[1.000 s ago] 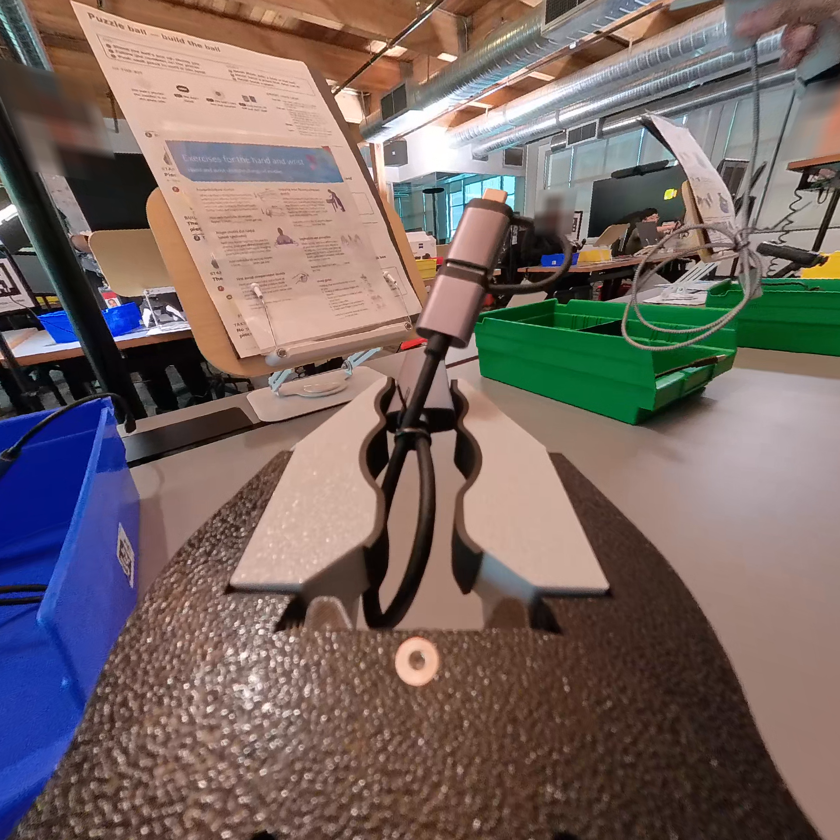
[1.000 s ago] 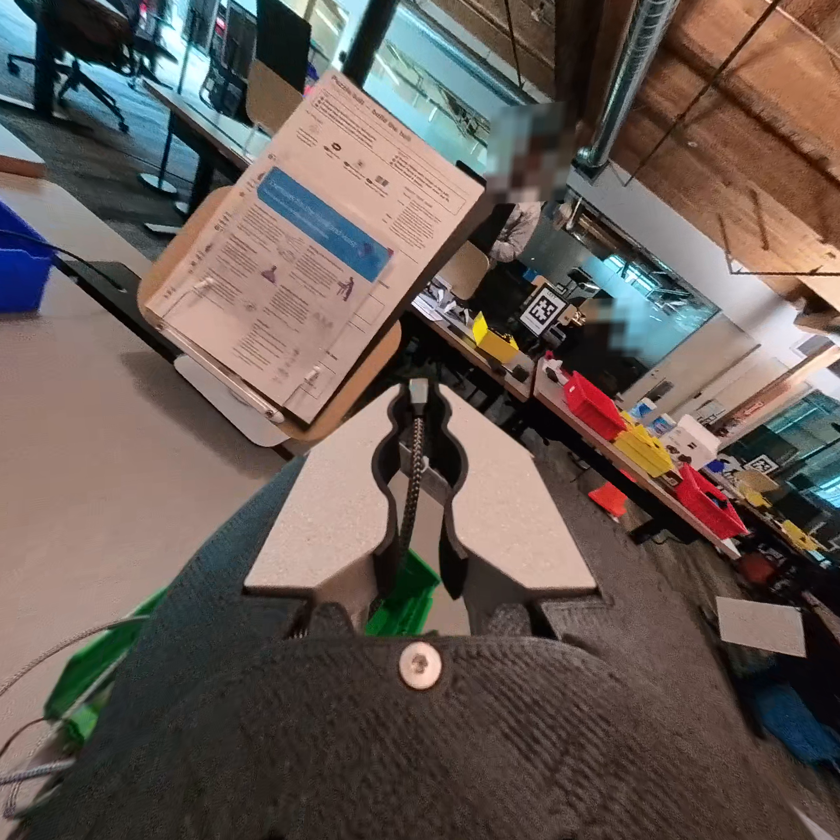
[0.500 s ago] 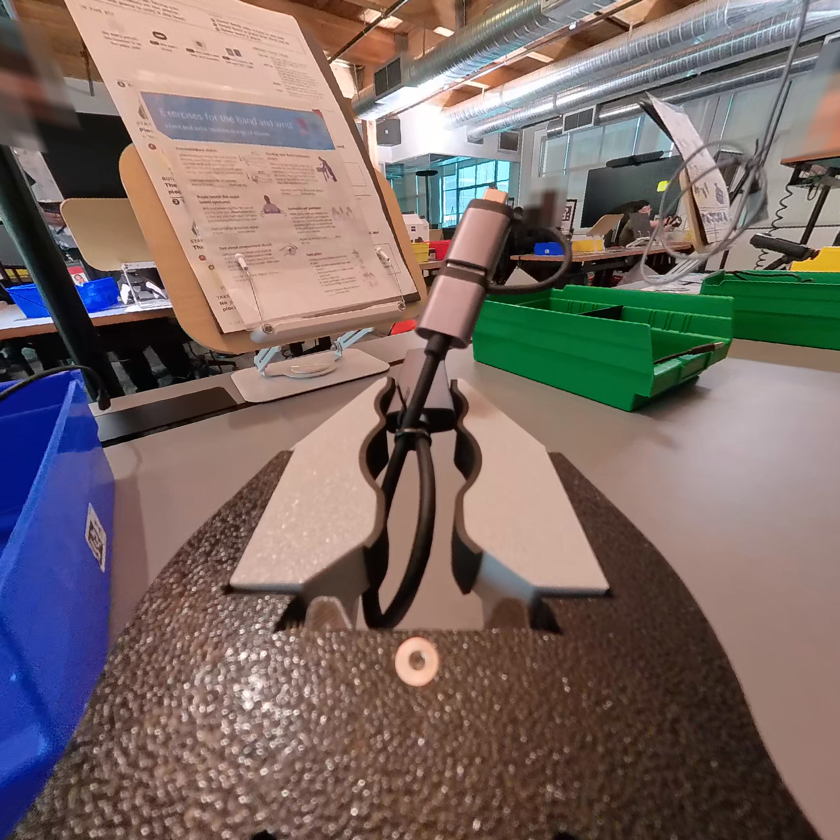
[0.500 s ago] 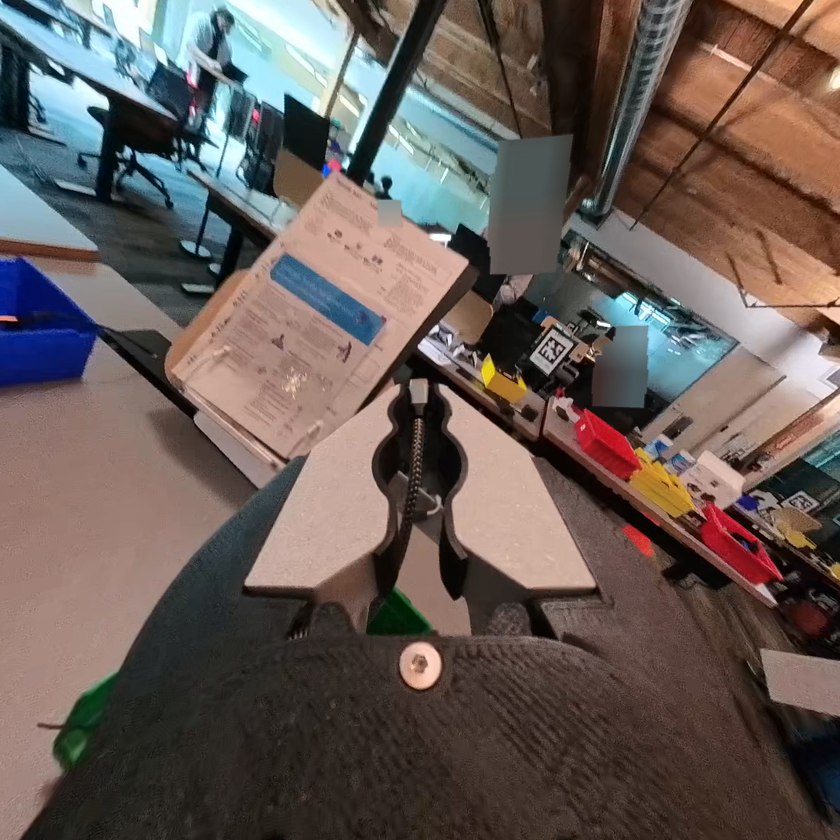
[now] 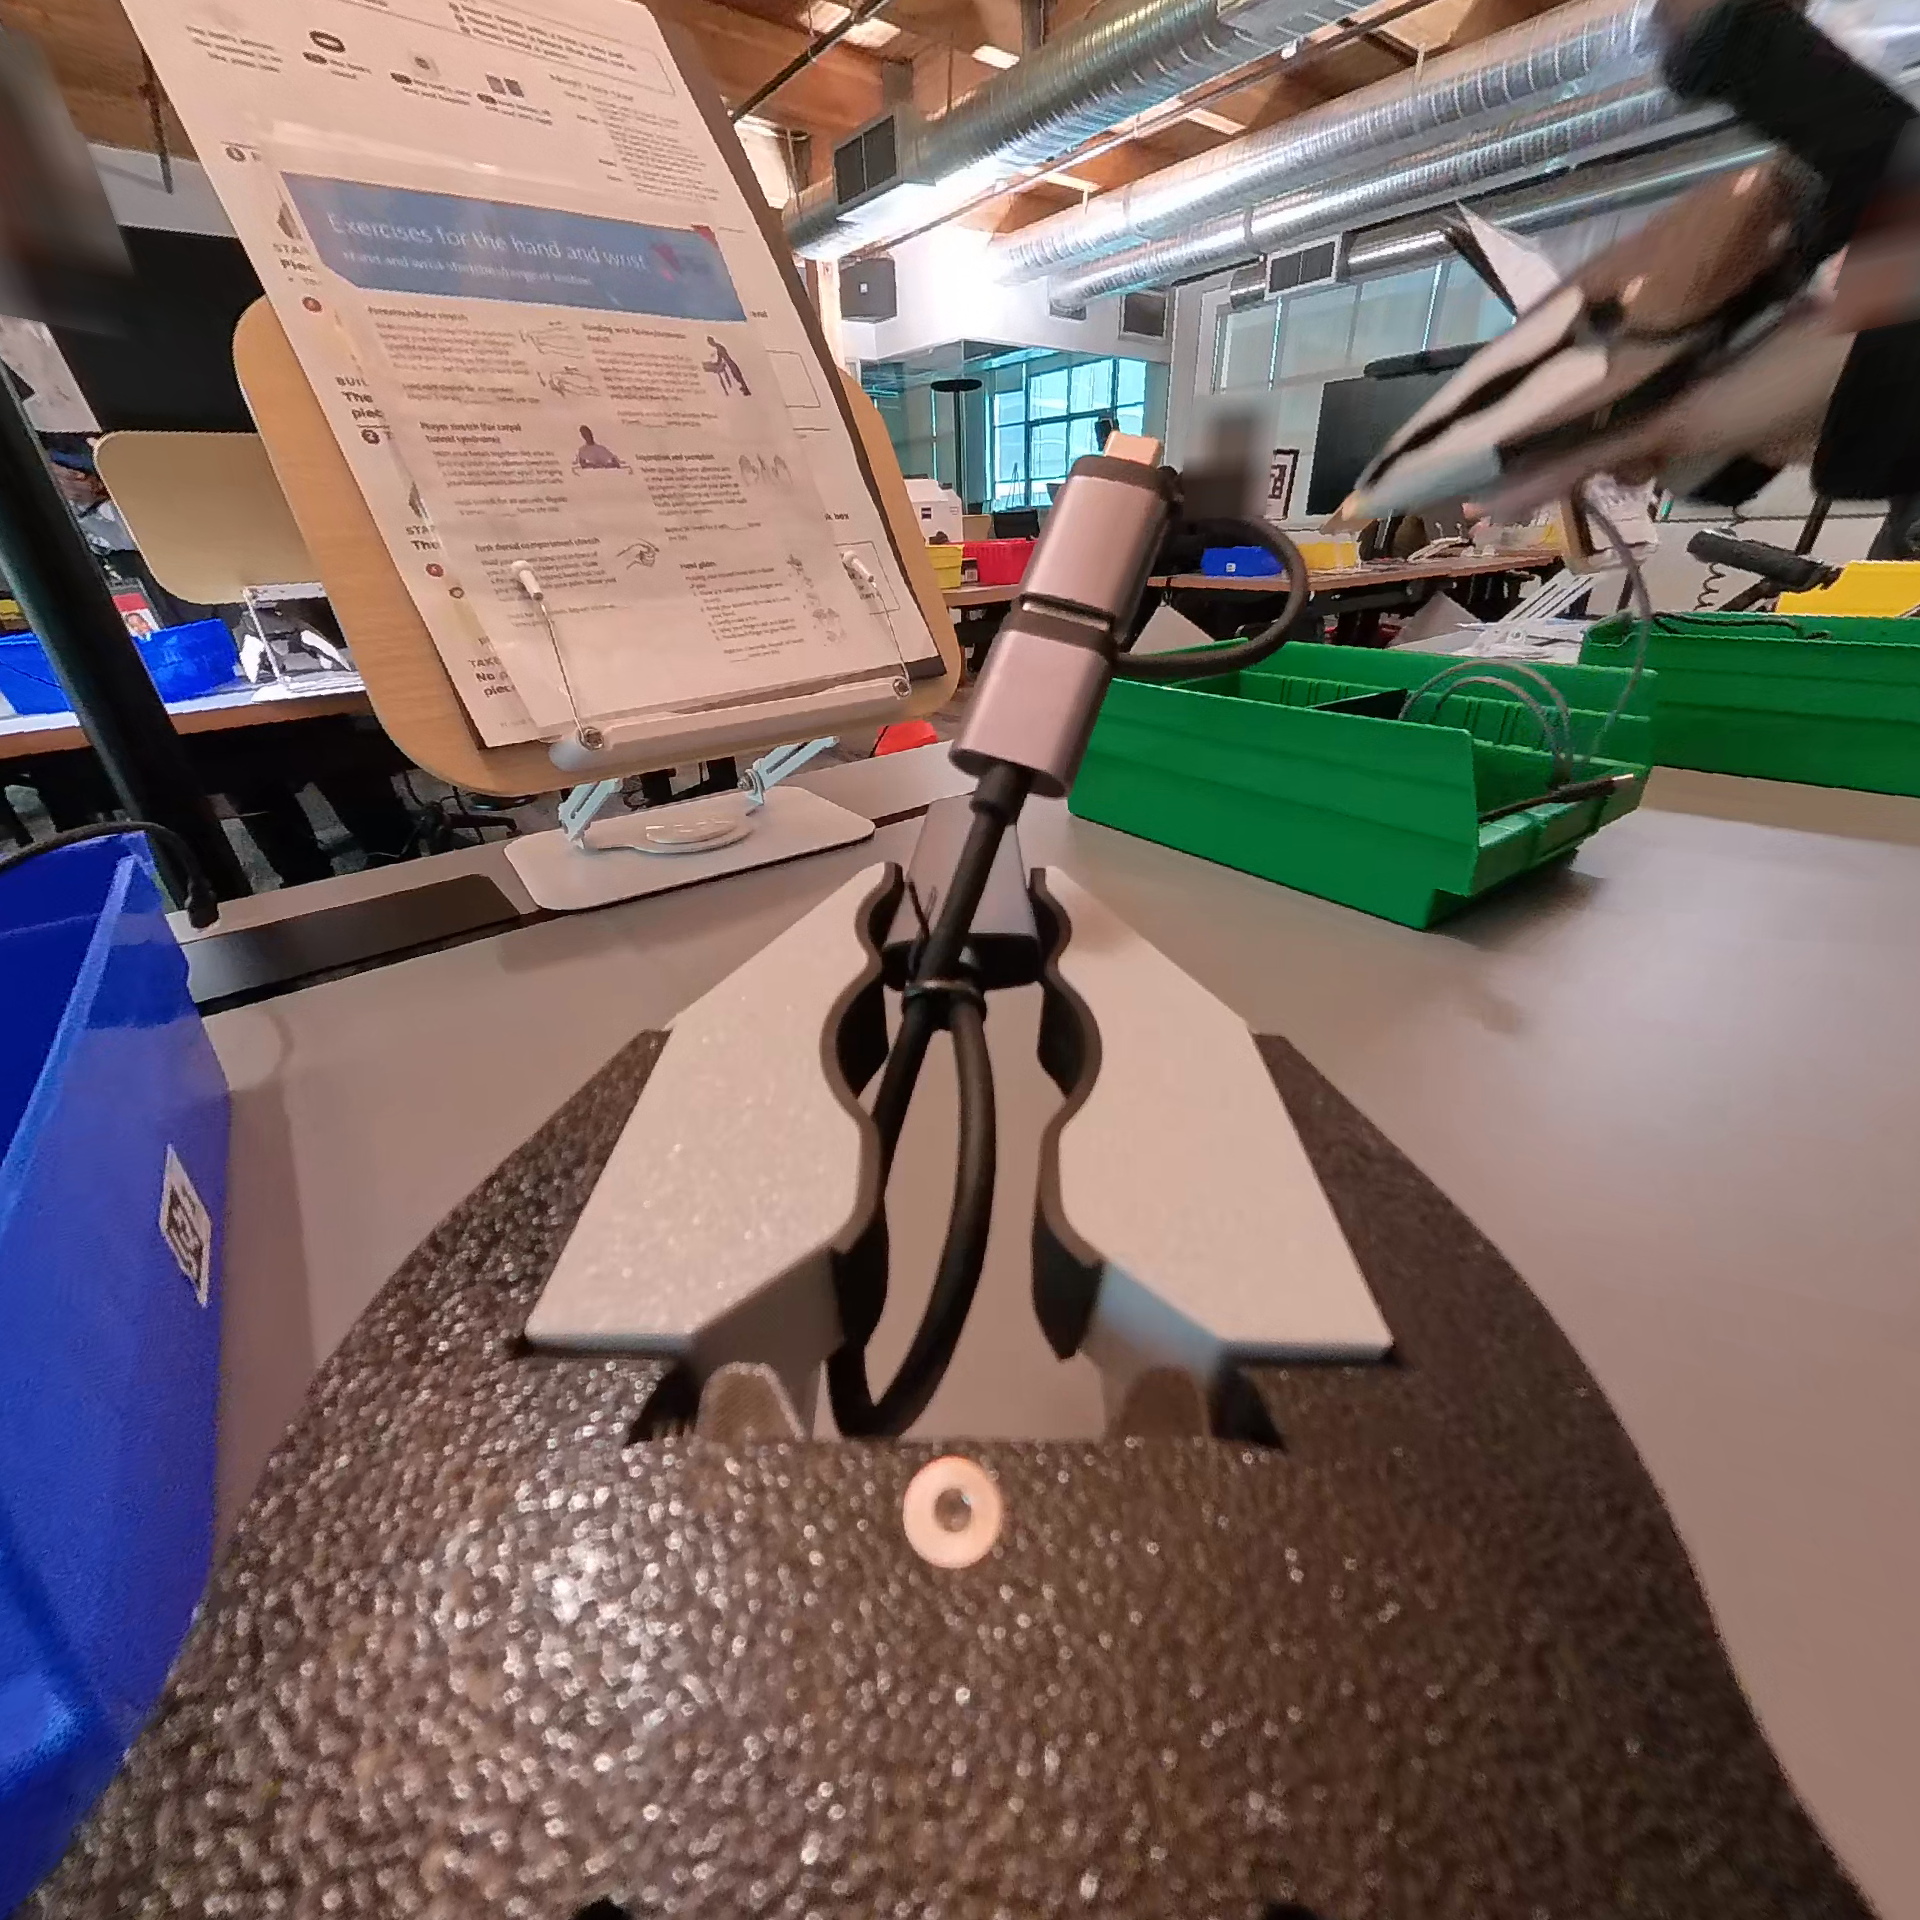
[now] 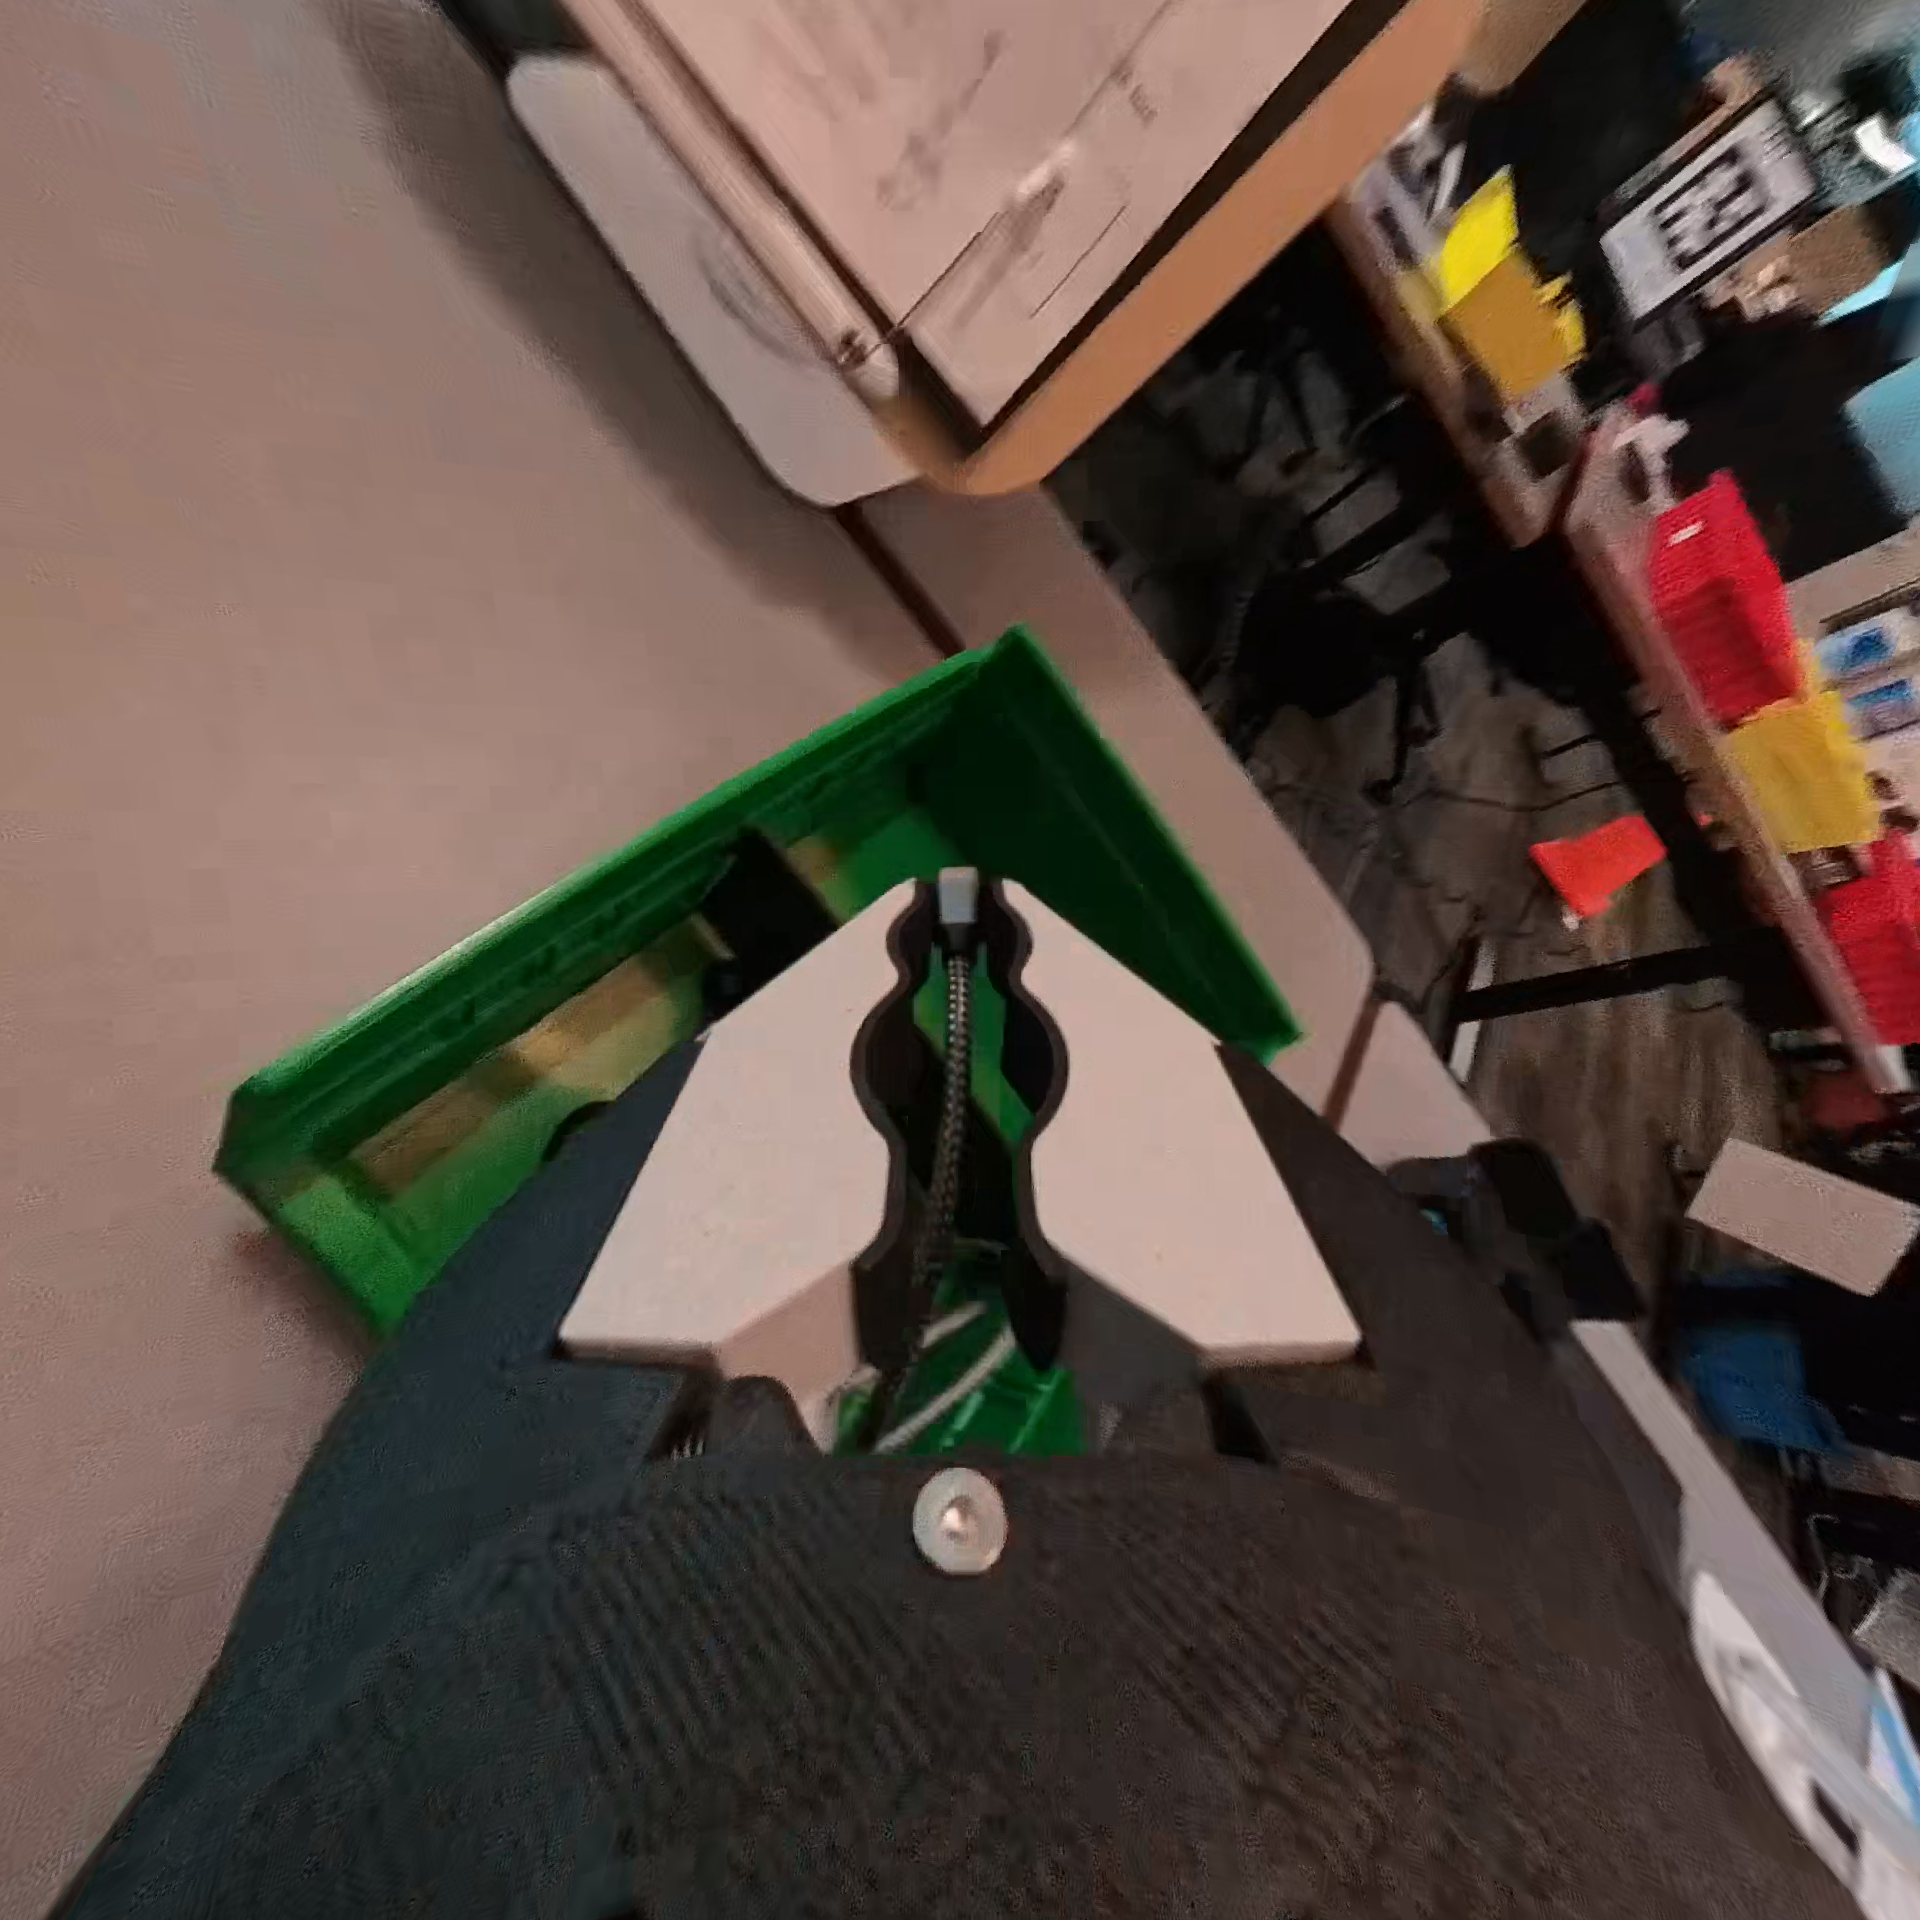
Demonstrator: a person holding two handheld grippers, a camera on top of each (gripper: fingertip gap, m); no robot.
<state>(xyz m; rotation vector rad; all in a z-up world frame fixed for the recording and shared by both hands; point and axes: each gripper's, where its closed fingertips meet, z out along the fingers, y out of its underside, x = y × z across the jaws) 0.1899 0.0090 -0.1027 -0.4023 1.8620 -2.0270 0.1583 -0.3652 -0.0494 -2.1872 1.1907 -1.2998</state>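
Grippers both clamped tight, no gap at the tips. The left gripper pinches a short black adapter cable, whose grey plug end sticks up tilted above the table. A blue bin sits to the left and a paper stand behind. The right gripper squeezes a braided cable just behind its silver plug, hovering over the green bin. That shot's blurry.
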